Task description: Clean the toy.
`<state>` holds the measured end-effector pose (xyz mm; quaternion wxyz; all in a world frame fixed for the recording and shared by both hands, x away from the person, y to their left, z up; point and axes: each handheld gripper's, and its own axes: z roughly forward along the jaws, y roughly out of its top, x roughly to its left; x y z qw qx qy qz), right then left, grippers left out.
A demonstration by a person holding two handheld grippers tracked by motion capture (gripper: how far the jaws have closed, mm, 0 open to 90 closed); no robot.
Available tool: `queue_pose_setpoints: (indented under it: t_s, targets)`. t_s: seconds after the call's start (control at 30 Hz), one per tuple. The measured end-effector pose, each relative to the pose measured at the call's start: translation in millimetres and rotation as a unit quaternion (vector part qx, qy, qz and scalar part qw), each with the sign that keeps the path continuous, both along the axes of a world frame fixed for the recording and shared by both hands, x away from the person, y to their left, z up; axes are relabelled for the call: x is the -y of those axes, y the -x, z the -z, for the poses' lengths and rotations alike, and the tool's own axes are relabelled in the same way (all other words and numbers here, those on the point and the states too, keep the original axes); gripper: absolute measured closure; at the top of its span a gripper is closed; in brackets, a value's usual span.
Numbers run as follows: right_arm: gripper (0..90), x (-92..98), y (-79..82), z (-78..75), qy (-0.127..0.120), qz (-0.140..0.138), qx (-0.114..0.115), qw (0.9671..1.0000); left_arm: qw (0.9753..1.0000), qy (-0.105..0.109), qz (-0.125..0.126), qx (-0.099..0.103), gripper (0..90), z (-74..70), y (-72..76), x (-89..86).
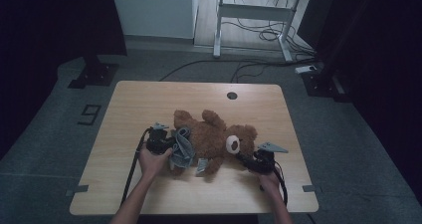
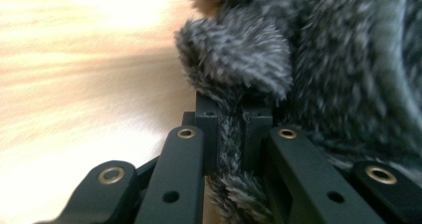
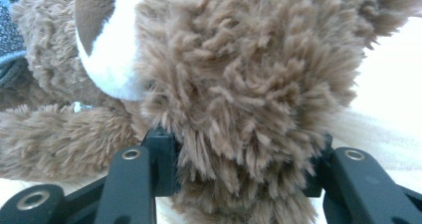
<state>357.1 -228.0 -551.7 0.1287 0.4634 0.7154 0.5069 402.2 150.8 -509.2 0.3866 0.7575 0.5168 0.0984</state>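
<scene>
Overall light: dim in the high view; room corners fall to near black.
Bench (image 1: pixel 149 104): evenly lit, muted, without hard shadows.
Left gripper view: bench top blown out to white glare at upper left; grey fur (image 2: pixel 318 74) soft and smeared with blur.
Right gripper view: teddy bear (image 3: pixel 239 84) fairly sharp; bench washed out at right.
Near fingers (image 2: pixel 171 184): slightly out of focus.

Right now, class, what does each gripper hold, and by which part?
The left gripper pinches a fold of the grey garment. The right gripper clasps the teddy bear by its head.
</scene>
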Motion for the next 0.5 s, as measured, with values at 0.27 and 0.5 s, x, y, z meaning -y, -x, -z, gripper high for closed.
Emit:
queue_pose_setpoints:
  t_s: [0.27,0.5]
  targets:
    - [51.0,-12.9,-21.7,-4.6,0.06,0.009,0.035,0.9976,0.9988,0.007,0.006,0.049,81.4,-40.2,-5.5,-1.8]
    - [50.9,-15.5,-27.9,-3.2,0.077,0.004,0.055,0.9955,0.9953,0.022,0.031,0.089,81.4,-80.7,-28.1,33.1]
